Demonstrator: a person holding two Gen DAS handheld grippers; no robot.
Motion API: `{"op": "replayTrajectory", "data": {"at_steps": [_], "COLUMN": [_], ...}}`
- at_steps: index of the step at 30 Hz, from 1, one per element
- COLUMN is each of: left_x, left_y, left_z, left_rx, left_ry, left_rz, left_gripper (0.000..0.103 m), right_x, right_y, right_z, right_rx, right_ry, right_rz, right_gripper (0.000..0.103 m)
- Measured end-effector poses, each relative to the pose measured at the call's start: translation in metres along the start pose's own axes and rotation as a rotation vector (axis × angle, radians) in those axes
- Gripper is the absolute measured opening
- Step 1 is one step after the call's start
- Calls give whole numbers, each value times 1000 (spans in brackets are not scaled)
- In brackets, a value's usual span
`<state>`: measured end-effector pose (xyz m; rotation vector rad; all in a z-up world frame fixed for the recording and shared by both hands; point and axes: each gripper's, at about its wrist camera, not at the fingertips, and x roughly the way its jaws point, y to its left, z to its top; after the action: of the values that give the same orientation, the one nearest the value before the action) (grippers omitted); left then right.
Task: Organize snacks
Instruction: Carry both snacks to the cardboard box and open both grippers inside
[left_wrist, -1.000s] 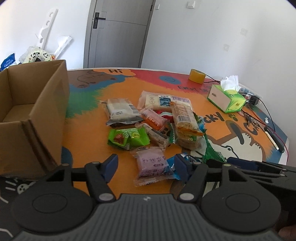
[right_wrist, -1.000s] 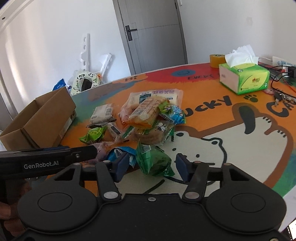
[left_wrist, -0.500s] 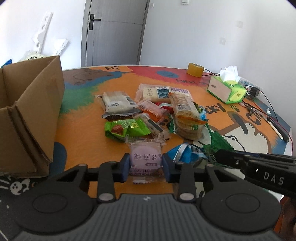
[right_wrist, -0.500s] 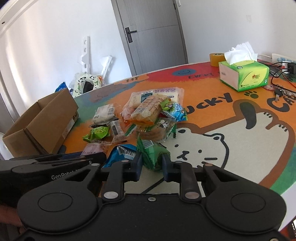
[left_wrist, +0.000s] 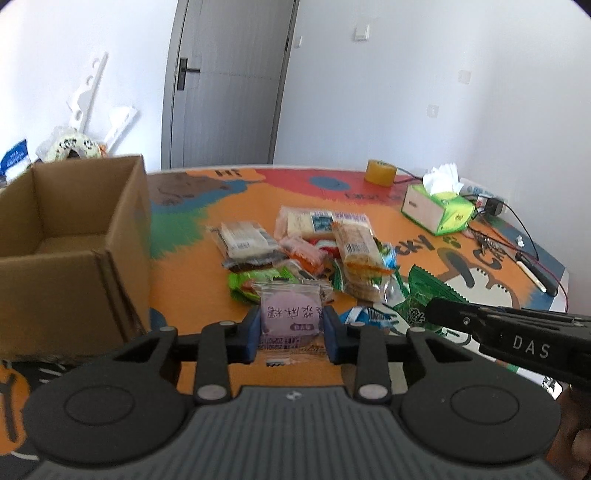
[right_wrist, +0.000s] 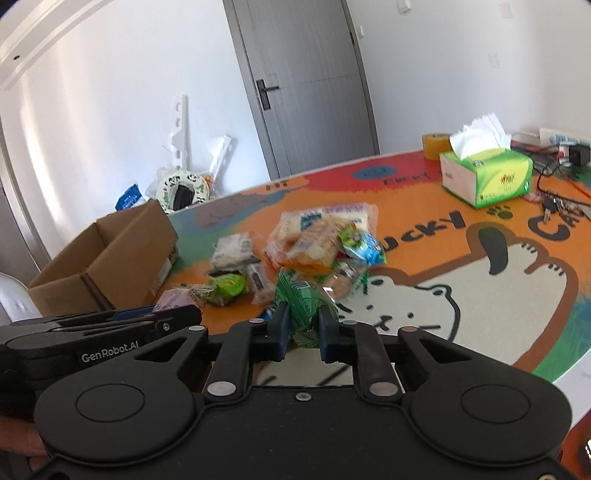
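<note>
My left gripper (left_wrist: 290, 334) is shut on a purple round-cake packet (left_wrist: 290, 315) and holds it above the table. My right gripper (right_wrist: 301, 332) is shut on a green snack bag (right_wrist: 301, 304), also lifted; that bag shows in the left wrist view (left_wrist: 424, 299). An open empty cardboard box (left_wrist: 74, 236) stands to the left; it also shows in the right wrist view (right_wrist: 110, 266). A pile of snack packets (left_wrist: 325, 251) lies mid-table, also seen in the right wrist view (right_wrist: 314, 243).
A green tissue box (left_wrist: 437, 210) and a yellow tape roll (left_wrist: 380, 171) stand at the far right, with cables and a pen (left_wrist: 535, 273) near the table's right edge. A grey door (left_wrist: 229, 81) is behind the table.
Both grippers closed from open onto their packets, the left on the purple packet, the right on the green bag, and lifted them off the table.
</note>
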<state>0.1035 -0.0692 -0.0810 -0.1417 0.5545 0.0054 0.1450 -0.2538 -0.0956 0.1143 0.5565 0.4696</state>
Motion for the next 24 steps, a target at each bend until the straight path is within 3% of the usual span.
{"op": "replayTrajectory", "data": {"at_steps": [11, 24], "left_x": [-41, -74], "left_y": [15, 57], "left_z": [16, 30], "left_rx": [32, -10], "left_ry": [-92, -168], "left_rz": [29, 87], "left_gripper": [33, 33], "right_x": [-11, -10], "right_y": [42, 95], "right_z": [13, 29], "right_rx": [-42, -99], "right_ry": [-64, -132], "right_rz": [14, 75], "right_gripper": [17, 17]}}
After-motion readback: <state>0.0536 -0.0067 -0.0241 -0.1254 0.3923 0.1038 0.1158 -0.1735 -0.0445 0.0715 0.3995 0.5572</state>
